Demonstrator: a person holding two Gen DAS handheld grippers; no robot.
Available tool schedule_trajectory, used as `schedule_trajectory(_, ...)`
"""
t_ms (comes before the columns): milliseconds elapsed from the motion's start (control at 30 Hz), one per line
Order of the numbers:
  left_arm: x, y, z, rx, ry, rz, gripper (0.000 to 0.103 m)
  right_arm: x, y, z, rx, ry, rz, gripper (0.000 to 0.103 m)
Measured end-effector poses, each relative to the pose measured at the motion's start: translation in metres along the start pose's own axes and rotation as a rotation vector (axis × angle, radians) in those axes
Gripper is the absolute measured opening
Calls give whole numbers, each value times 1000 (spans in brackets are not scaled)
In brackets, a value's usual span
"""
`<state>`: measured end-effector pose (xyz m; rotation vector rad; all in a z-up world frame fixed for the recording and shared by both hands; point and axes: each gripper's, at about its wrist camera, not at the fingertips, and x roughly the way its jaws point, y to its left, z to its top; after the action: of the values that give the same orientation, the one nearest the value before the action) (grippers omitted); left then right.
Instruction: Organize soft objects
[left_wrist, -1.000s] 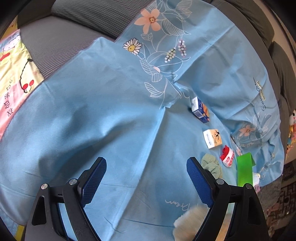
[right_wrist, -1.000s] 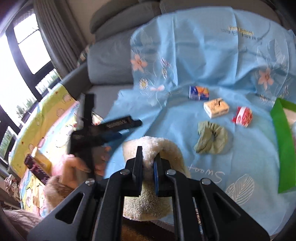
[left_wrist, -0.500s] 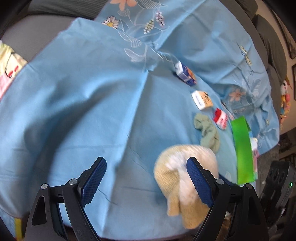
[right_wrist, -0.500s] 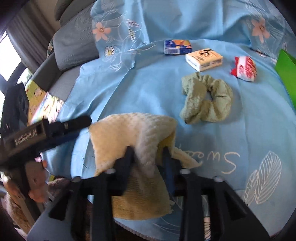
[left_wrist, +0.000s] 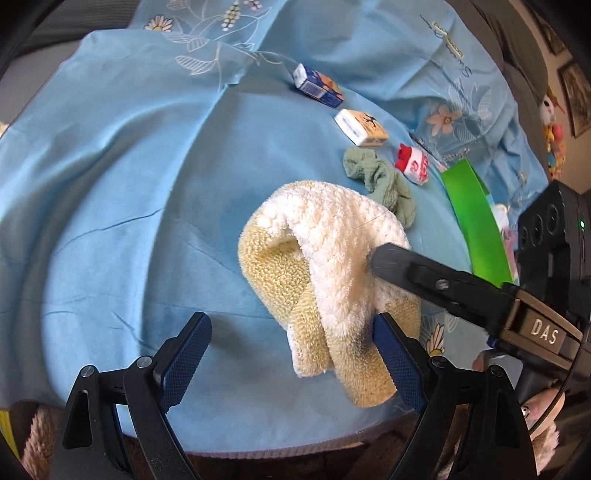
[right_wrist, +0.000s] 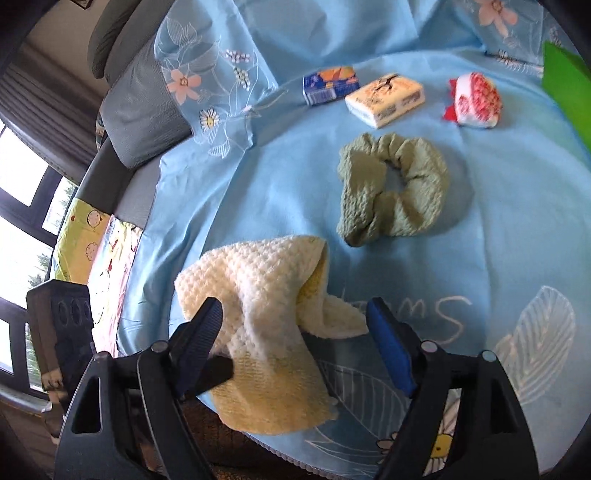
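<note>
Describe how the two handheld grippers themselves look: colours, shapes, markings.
Both the left gripper and the right gripper are black, with triangular cut-out arms, silver pivot screws and blue, knurled finger pads. The right gripper's body bears white "DAS" lettering, a green indicator light and a thin black cable.

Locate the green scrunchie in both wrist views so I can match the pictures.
Left wrist view: the green scrunchie sits upper right of centre, just beyond the cream towel.
Right wrist view: the green scrunchie lies near the centre, up and right of the cream towel.
Shared landmark: the beige tissue pack, just beyond the scrunchie in both views.
</note>
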<state>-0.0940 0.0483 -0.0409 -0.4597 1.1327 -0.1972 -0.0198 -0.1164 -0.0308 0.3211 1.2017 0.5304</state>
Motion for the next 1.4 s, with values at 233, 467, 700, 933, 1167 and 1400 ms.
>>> schedule_trajectory(233,11,-19,1,54,-19,-27,53,14,5,1,-39,27,13,49)
schedule_trajectory(467,2,-39,7,117,-69,18,39,7,6,1,-62,8,43,29)
schedule_trajectory(700,-34,-92,28,240,-189,-16,39,-54,14,20,-105,-155,17,28)
schedule_trajectory(933,-50,-155,57,361,-303,-71,39,-125,7,49,-127,-356,-37,28)
schedule_trajectory(1167,-31,-216,76,461,-338,-135,39,-176,-28,68,-83,-493,-131,28)
schedule_trajectory(1400,14,-268,79,546,-273,-210,39,-203,-92,65,38,-548,-206,28)
